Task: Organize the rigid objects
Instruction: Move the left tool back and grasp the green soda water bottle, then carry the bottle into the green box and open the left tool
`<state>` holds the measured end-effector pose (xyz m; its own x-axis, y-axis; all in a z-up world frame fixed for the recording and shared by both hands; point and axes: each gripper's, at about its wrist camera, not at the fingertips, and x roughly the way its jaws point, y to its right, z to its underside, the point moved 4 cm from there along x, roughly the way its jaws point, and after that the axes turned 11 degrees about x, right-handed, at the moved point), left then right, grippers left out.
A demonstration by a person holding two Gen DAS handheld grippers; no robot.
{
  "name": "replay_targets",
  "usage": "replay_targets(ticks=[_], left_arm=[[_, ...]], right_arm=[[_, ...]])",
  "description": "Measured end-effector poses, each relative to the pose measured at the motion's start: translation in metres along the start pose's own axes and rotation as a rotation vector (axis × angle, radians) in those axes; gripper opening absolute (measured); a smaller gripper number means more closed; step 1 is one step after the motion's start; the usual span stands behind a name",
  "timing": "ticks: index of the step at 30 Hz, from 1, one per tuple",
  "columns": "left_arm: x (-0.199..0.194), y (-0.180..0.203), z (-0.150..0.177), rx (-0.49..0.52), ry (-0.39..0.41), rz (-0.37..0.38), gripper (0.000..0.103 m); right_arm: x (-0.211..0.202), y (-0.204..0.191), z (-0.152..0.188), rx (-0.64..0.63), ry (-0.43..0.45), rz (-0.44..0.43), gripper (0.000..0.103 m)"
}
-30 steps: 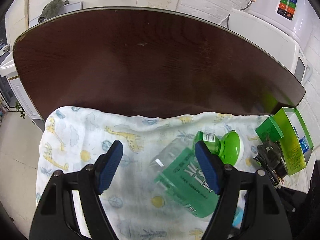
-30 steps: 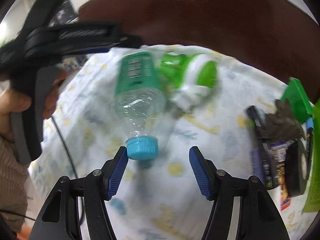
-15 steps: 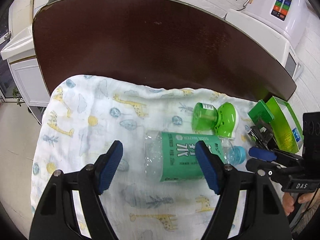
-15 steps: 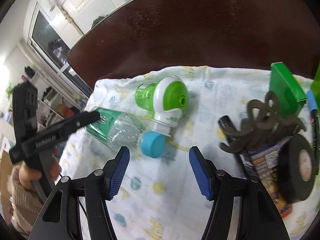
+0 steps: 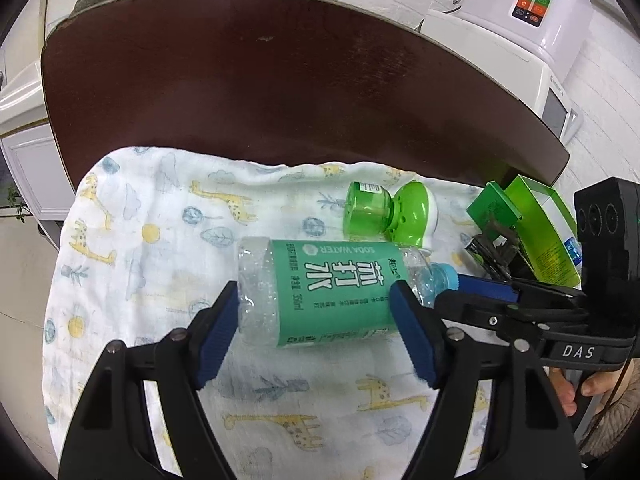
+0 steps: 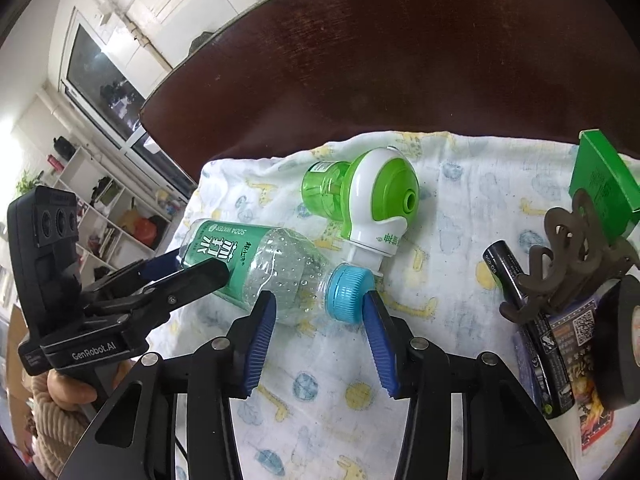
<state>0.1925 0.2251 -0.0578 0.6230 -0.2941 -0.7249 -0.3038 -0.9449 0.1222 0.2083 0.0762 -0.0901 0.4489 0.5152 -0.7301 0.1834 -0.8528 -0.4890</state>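
Soda-water bottle (image 5: 320, 292) lies sideways on giraffe-print cloth (image 5: 160, 240), beside the green dispenser (image 6: 360, 196); left gripper (image 5: 316, 332) straddles its body and right gripper (image 6: 320, 320) brackets the blue cap (image 6: 347, 294), both spread wide; grasp step, next likely closing evenly.

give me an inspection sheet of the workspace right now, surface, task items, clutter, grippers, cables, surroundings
Surface: dark wooden table, giraffe-print cloth over its near part.
Job's things: soda water bottle lying on its side, blue cap on; green vaporizer lying beside it.
Clutter: green box, black tape roll, brown hair claw, black battery.
Grippers: left gripper open, fingers either side of the bottle body; right gripper open around the cap end.
Cables: nothing seen.
Surroundings: white appliance, shelves.
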Motion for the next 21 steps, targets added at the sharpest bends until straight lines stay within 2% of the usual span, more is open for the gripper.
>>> replay_targets(ticks=[6, 11, 15, 21], left_arm=[[-0.023, 0.021, -0.015, 0.048, 0.045, -0.026, 0.073], [-0.037, 0.056, -0.036, 0.109, 0.096, -0.019, 0.073], [-0.036, 0.097, -0.054, 0.171, 0.127, 0.005, 0.073], [-0.017, 0.174, -0.083, 0.270, 0.139, 0.062, 0.073]], right_arm=[[-0.028, -0.003, -0.003, -0.008, 0.056, -0.029, 0.048], [-0.070, 0.006, -0.009, -0.011, 0.131, -0.038, 0.048], [-0.109, 0.030, -0.011, 0.012, 0.202, -0.031, 0.048], [-0.171, 0.088, -0.013, 0.078, 0.304, 0.004, 0.048]])
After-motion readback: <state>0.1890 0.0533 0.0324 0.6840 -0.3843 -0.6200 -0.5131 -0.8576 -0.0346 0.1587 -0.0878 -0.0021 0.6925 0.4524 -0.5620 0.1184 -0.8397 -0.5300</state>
